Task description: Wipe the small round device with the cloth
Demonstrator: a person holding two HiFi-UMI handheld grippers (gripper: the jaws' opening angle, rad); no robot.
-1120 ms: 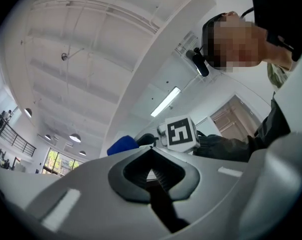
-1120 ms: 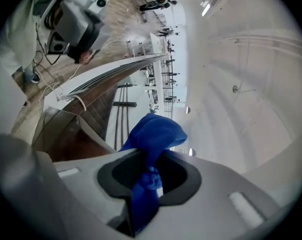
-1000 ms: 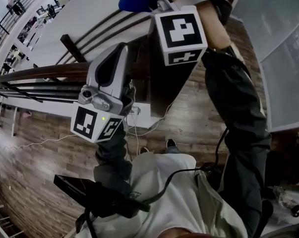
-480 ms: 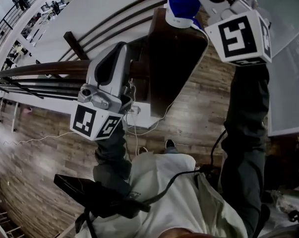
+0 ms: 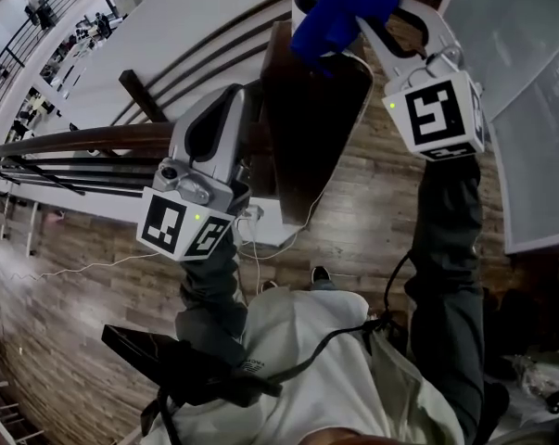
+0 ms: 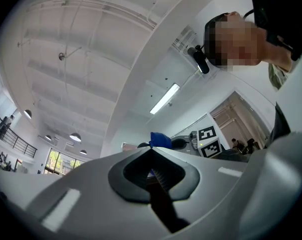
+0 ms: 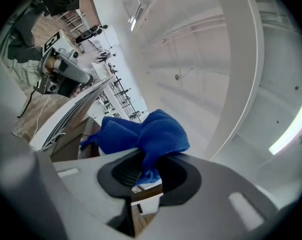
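Right tool, clamped on the blue cloth, has swung toward 1 o'clock above the table, wiping apparently underway; left tool closed, empty.

Cloth: blue, soft, crumpled into loose bunch. One fold pinched between jaws of right gripper; rest bulging past jaw tips. Held at far end of dark counter; contact unclear.

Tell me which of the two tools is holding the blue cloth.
The right tool: the blue cloth is bunched between its jaws. The left tool has its jaws together, empty.
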